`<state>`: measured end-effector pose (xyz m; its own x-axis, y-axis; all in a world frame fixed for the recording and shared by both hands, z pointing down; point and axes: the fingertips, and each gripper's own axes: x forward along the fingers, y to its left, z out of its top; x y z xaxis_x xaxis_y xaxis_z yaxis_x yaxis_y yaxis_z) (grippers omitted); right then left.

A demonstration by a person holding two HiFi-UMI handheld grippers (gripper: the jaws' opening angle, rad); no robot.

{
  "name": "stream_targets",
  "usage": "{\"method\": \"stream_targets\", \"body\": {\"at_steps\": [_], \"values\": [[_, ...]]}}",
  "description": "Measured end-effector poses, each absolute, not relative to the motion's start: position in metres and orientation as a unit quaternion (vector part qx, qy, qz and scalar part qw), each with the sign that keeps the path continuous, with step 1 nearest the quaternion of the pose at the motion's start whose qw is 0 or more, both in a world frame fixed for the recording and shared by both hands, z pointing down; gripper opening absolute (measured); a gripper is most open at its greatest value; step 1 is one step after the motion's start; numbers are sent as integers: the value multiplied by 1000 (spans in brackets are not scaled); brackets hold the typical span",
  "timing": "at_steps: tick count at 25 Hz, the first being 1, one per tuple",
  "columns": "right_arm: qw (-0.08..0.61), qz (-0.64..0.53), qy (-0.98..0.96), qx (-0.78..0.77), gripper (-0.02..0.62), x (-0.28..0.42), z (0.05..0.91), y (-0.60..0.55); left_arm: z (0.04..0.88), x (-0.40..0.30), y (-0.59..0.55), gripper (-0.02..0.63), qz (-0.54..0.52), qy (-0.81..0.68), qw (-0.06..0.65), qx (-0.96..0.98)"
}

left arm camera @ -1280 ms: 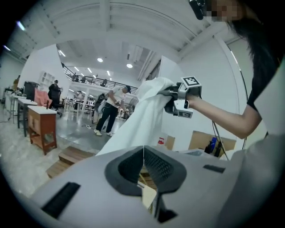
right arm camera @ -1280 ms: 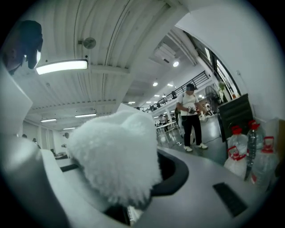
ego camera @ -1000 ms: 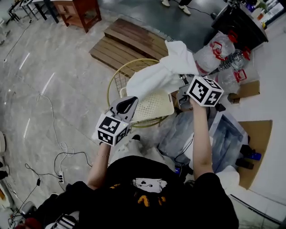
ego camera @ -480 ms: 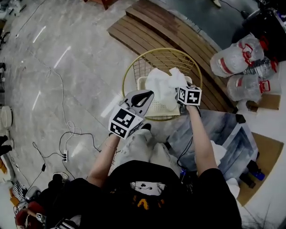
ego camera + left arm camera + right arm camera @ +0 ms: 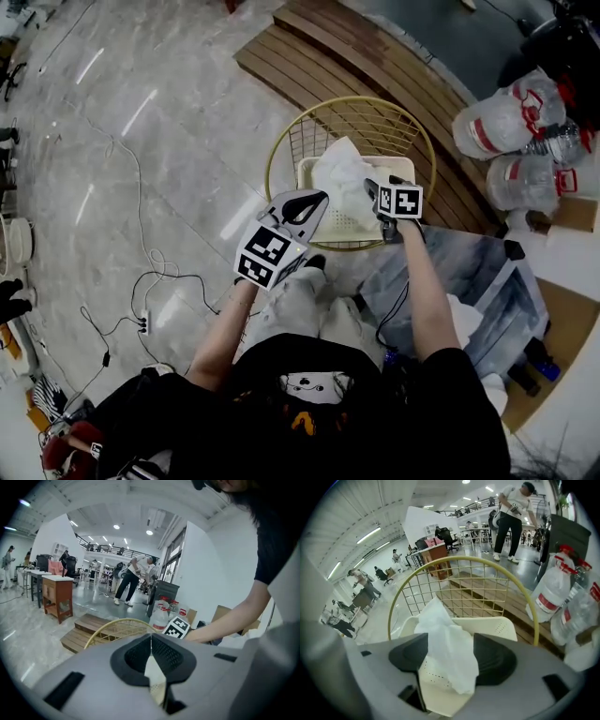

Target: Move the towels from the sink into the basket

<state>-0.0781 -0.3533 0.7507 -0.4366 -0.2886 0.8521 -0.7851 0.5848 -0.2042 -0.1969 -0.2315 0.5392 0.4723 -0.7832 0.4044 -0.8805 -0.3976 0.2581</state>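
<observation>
A white towel (image 5: pixel 342 173) lies crumpled in a cream perforated basket (image 5: pixel 339 227), which sits inside a gold wire basket (image 5: pixel 356 101) on the floor. My right gripper (image 5: pixel 375 192) points down into the cream basket at its right side. Its jaws have just been opening and stand open, with the towel (image 5: pixel 447 648) loose between them. The right gripper view also shows the cream basket's rim (image 5: pixel 499 626) and the gold wire rim (image 5: pixel 464 558). My left gripper (image 5: pixel 314 199) hovers at the basket's near left edge, shut and empty (image 5: pixel 151 641).
Wooden steps (image 5: pixel 347 47) lie behind the basket. Large plastic water bottles (image 5: pixel 506 122) stand to the right. Crumpled plastic sheeting (image 5: pixel 469 281) is beside my right arm. Cables (image 5: pixel 141 281) trail over the marble floor at left. People stand far off in both gripper views.
My right gripper came down from high above the basket with the towel, and its jaws opened. The towel now rests in the cream basket. My left gripper sank a little.
</observation>
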Motion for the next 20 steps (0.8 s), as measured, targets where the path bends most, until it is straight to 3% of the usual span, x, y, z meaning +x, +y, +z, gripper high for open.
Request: {"method": "stream_targets", "body": {"at_steps": [12, 20], "values": [[226, 279, -852, 382, 304, -33, 588, -301, 494, -136, -232, 9, 99, -436, 186, 875], [135, 256, -829, 479, 304, 68, 504, -213, 484, -55, -206, 9, 108, -357, 177, 911]]}}
